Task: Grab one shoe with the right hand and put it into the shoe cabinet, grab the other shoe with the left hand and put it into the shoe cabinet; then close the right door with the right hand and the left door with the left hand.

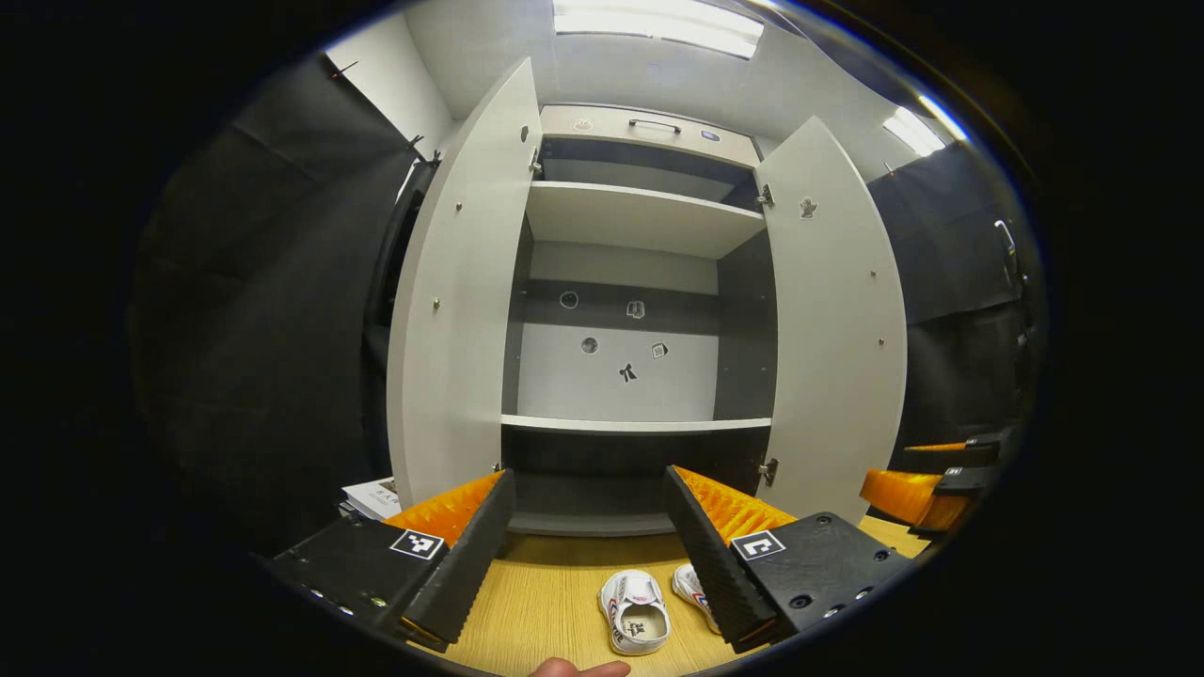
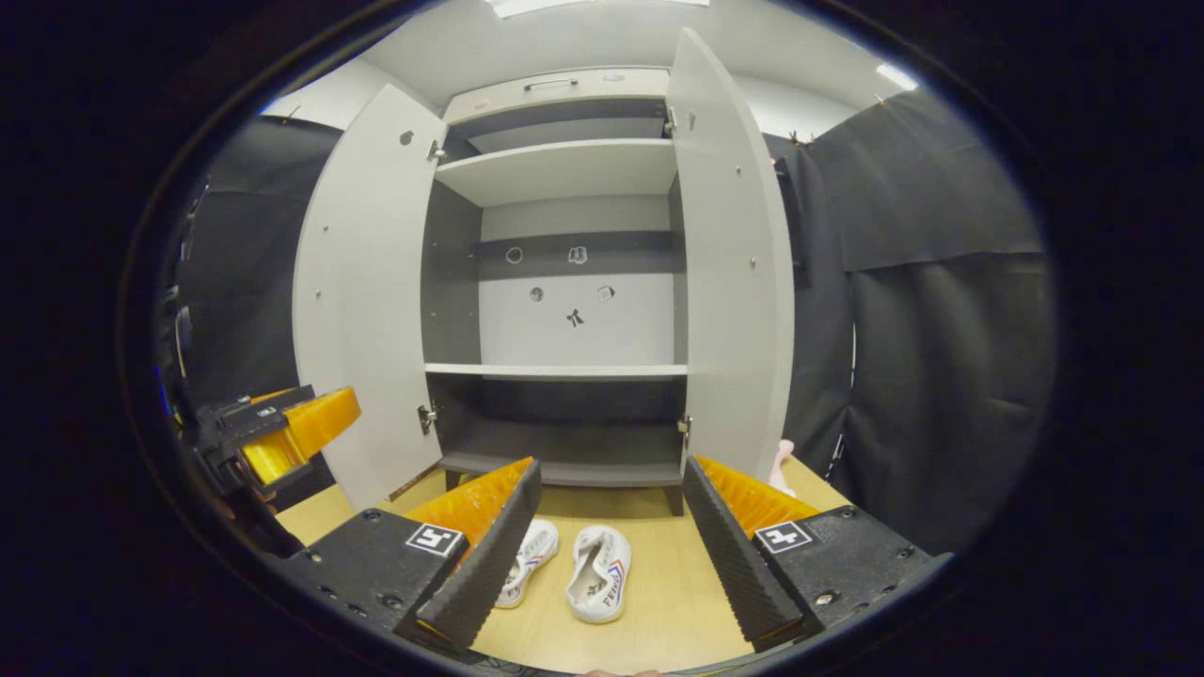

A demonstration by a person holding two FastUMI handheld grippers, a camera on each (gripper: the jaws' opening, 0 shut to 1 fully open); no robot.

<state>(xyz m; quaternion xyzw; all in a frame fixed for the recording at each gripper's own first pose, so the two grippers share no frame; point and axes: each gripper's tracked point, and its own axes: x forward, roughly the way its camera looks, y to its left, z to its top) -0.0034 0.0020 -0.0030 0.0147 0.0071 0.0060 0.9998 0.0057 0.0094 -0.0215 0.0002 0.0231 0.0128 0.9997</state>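
Observation:
Two white shoes lie side by side on the wooden floor in front of the open shoe cabinet (image 1: pixel 640 216). In the left gripper view, one shoe (image 1: pixel 635 611) lies between my fingers and the other shoe (image 1: pixel 689 583) is half hidden behind my right finger. In the right gripper view, one shoe (image 2: pixel 599 561) lies in plain sight and the other shoe (image 2: pixel 533 550) is beside my left finger. My left gripper (image 1: pixel 591 475) hangs open above them, holding nothing. My right gripper (image 2: pixel 611 465) is open too. Both doors stand wide: left door (image 1: pixel 451 310), right door (image 1: pixel 837 329). The shelves hold nothing.
Black cloth walls flank the cabinet. A stack of papers (image 1: pixel 372 496) lies on the floor left of the left door. Something pink (image 2: pixel 783 465) peeks out behind the right door. The right gripper (image 1: pixel 926 484) and the left gripper (image 2: pixel 282 432) each show at the other view's edge.

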